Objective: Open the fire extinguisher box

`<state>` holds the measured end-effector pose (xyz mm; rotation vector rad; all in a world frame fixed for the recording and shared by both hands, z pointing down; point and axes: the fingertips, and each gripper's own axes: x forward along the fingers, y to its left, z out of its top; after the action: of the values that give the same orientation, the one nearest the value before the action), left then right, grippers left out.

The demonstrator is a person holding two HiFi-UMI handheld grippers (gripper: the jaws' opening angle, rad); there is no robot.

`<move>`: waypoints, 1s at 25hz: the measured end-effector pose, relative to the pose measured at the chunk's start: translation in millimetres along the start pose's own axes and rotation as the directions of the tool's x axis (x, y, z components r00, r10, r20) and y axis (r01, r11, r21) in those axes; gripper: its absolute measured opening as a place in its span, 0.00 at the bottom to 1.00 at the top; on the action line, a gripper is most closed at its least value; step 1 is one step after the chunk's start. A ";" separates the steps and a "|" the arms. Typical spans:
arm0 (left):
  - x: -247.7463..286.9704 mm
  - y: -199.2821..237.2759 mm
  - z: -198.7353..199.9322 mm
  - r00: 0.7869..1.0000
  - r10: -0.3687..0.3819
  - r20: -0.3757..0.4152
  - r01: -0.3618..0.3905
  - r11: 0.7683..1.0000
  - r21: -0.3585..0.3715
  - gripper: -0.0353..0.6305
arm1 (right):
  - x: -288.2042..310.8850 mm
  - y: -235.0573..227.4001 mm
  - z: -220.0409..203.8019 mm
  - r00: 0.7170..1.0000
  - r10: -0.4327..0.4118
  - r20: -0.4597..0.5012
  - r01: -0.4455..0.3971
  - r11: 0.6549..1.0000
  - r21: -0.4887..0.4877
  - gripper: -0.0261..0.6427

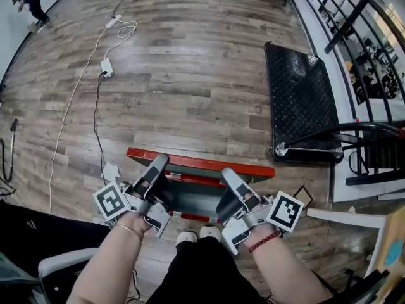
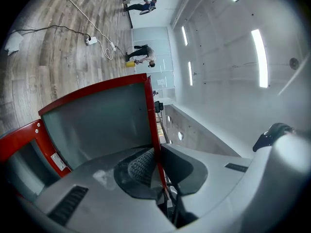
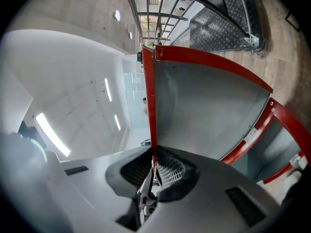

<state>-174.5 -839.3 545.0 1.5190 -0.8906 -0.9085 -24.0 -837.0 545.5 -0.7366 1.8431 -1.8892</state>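
A red fire extinguisher box (image 1: 190, 202) lies on the wood floor just in front of my feet. Its lid (image 1: 202, 164), red-framed with a grey panel, stands raised. My left gripper (image 1: 159, 163) is shut on the lid's edge near its left end, and my right gripper (image 1: 228, 175) is shut on it near the right end. In the left gripper view the lid's red rim (image 2: 151, 115) runs straight between the pads of the left gripper (image 2: 157, 168). The right gripper view shows the red rim (image 3: 148, 96) pinched in the right gripper (image 3: 154, 170). The box's inside is mostly hidden.
A black diamond-plate mat (image 1: 300, 100) lies at the right by a dark railing (image 1: 354, 18). A white cable with an adapter (image 1: 105, 67) trails across the floor at the left. My shoes (image 1: 196, 235) stand against the box. A person (image 1: 31, 2) is far off.
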 end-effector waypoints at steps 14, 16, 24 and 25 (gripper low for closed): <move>49.4 28.1 27.9 0.998 0.053 -0.044 -0.054 0.998 -0.039 0.10 | 42.6 -14.5 47.9 0.987 -0.025 0.160 0.020 0.999 0.036 0.08; 57.7 34.0 31.2 0.997 0.066 -0.046 -0.069 0.996 -0.057 0.10 | 50.3 -18.7 55.3 0.985 -0.034 0.167 0.029 0.999 0.029 0.08; 86.1 61.6 43.2 0.991 0.117 -0.064 -0.123 0.987 -0.101 0.11 | 72.6 -40.8 80.1 0.982 -0.036 0.188 0.027 0.999 0.046 0.08; 89.1 66.4 44.6 0.990 0.124 -0.069 -0.130 0.987 -0.098 0.12 | 74.9 -44.3 83.2 0.981 -0.039 0.188 0.031 0.998 0.046 0.08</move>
<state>-181.3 -946.0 599.1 1.3797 -0.8724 -0.7973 -27.6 -946.2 596.0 -0.9055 1.6780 -1.8066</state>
